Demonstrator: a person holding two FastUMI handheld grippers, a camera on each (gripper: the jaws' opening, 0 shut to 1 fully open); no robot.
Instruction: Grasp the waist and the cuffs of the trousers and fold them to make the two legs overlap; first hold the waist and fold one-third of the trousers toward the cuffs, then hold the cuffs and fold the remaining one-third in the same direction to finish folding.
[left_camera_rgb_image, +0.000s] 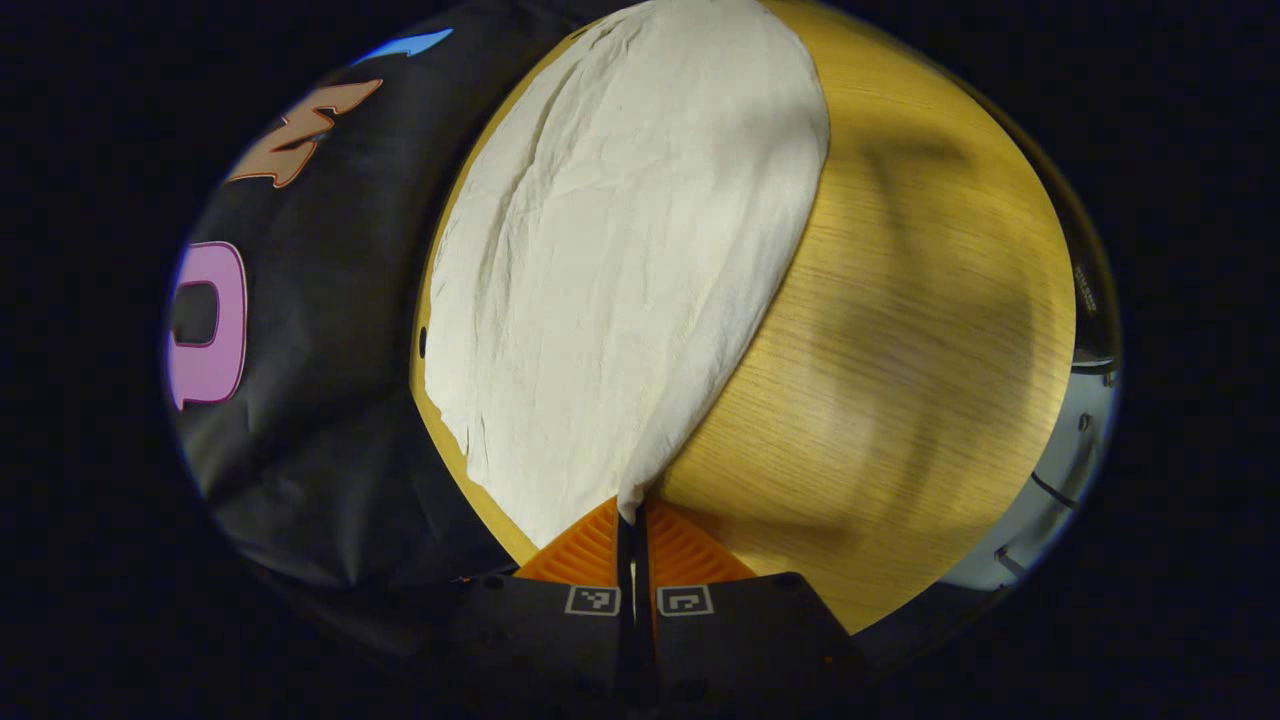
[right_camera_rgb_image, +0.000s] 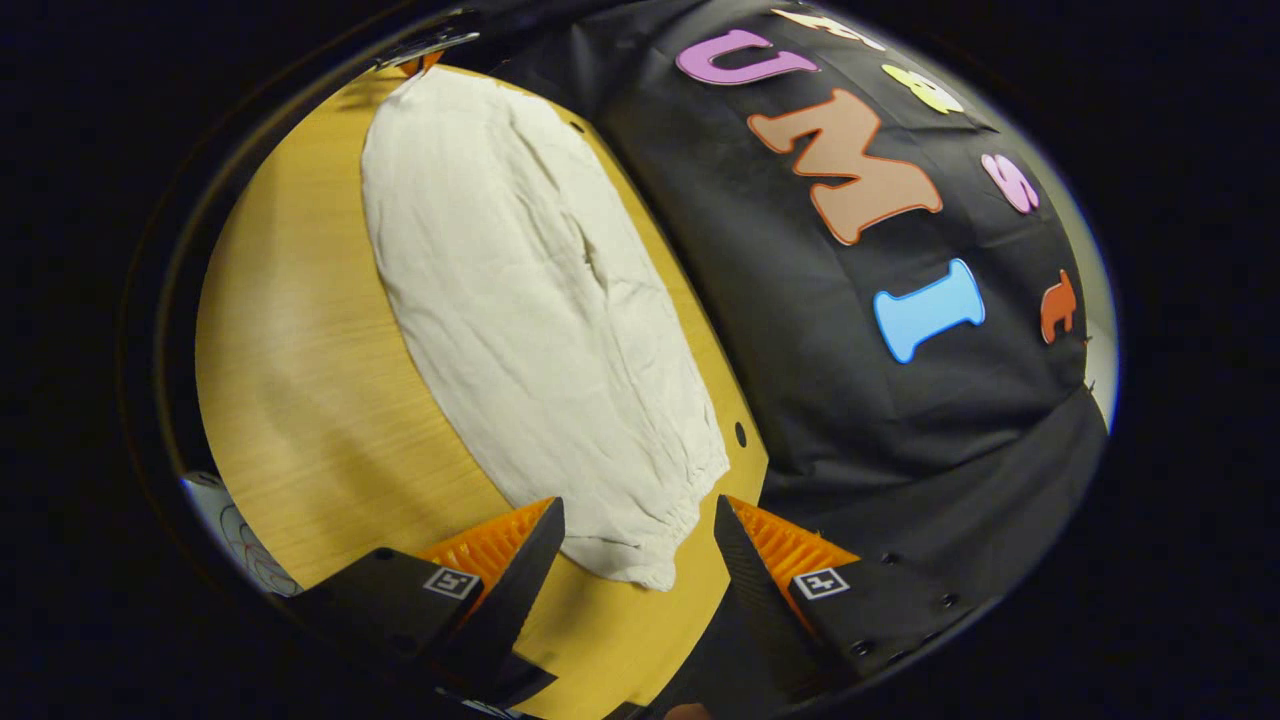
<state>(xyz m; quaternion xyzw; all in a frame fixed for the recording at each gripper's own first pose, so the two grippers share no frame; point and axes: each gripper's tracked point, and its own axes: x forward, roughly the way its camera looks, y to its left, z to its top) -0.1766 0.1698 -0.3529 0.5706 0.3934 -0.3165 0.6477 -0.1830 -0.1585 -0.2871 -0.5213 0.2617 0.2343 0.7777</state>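
Left gripper view: my left gripper (left_camera_rgb_image: 632, 520) has its fingers pressed together on a corner of the white trousers (left_camera_rgb_image: 620, 250), which lie flat and creased on the wooden table (left_camera_rgb_image: 900, 350), stretching away from me. Right gripper view: my right gripper (right_camera_rgb_image: 640, 535) stands spread wide, its fingers either side of the gathered trouser end (right_camera_rgb_image: 640, 555), not touching it

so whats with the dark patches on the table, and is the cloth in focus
Left gripper view: soft, broad shadows cross the bare wooden table; the trousers show sharp wrinkles. Right gripper view: trousers sharp too, table edge bowed by the fisheye.
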